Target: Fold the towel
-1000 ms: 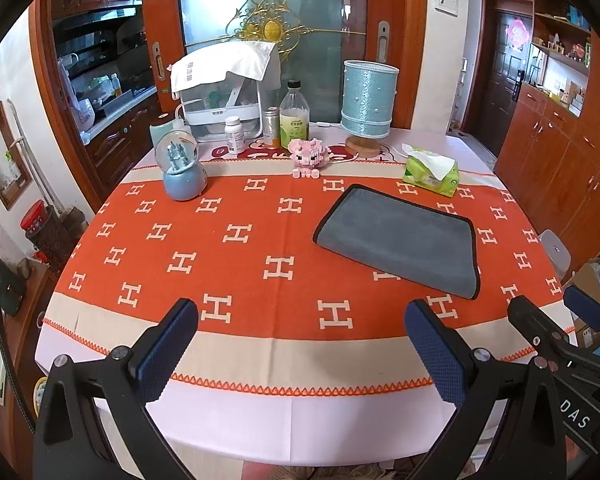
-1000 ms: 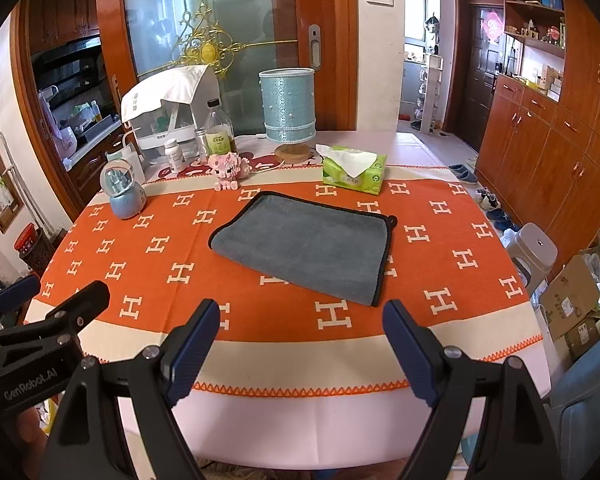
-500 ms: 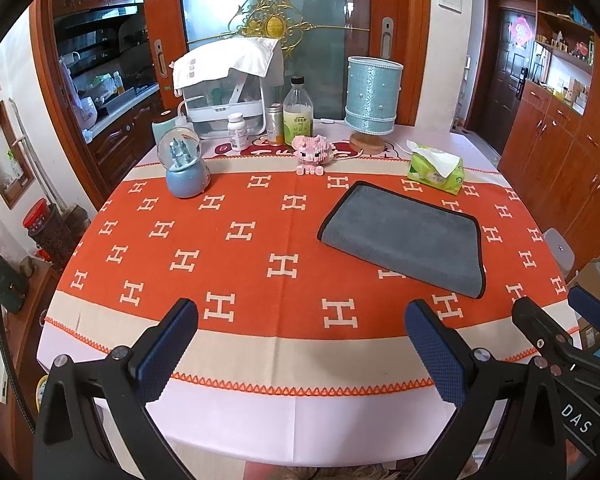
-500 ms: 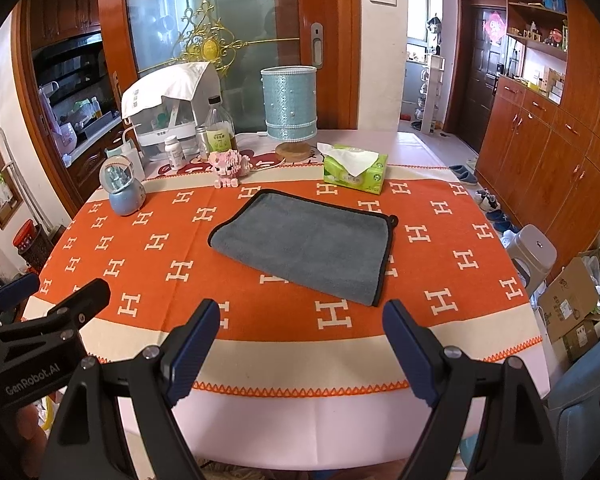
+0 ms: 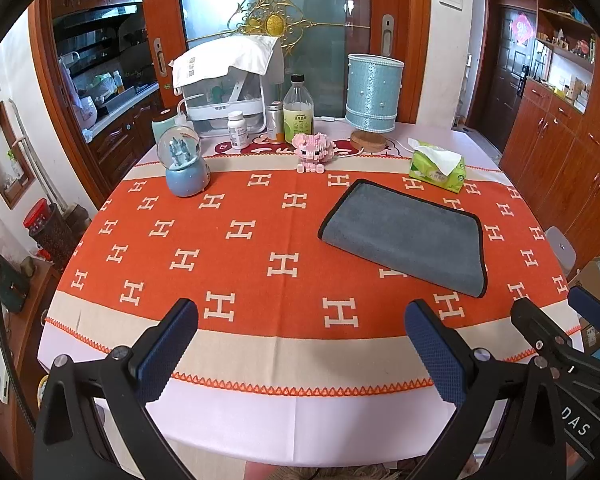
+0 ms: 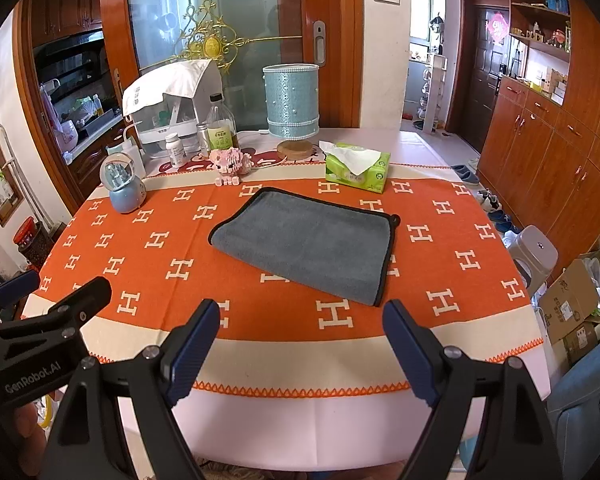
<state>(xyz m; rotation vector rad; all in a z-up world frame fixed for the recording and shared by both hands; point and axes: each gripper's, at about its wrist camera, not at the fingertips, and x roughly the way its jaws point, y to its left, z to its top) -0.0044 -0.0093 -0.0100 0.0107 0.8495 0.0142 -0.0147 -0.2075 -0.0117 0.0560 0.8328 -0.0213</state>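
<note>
A grey towel (image 5: 408, 234) with black edging lies folded flat on the orange tablecloth (image 5: 236, 264), right of centre; it also shows in the right wrist view (image 6: 308, 242). My left gripper (image 5: 300, 344) is open and empty, held back over the table's near edge, left of the towel. My right gripper (image 6: 300, 344) is open and empty, over the near edge, just in front of the towel. Neither touches the towel.
At the far side stand a blue snow globe (image 5: 186, 168), a pink block pig (image 5: 314, 152), bottles (image 5: 298, 110), a teal lamp (image 5: 374, 100), a green tissue pack (image 5: 438, 168) and a white covered appliance (image 5: 228, 80). A grey stool (image 6: 534, 252) and cardboard boxes (image 6: 572, 300) stand right of the table.
Both views have shifted slightly, with the table and towel sitting a little lower and nearer in frame. The towel has not moved and both grippers stay open.
</note>
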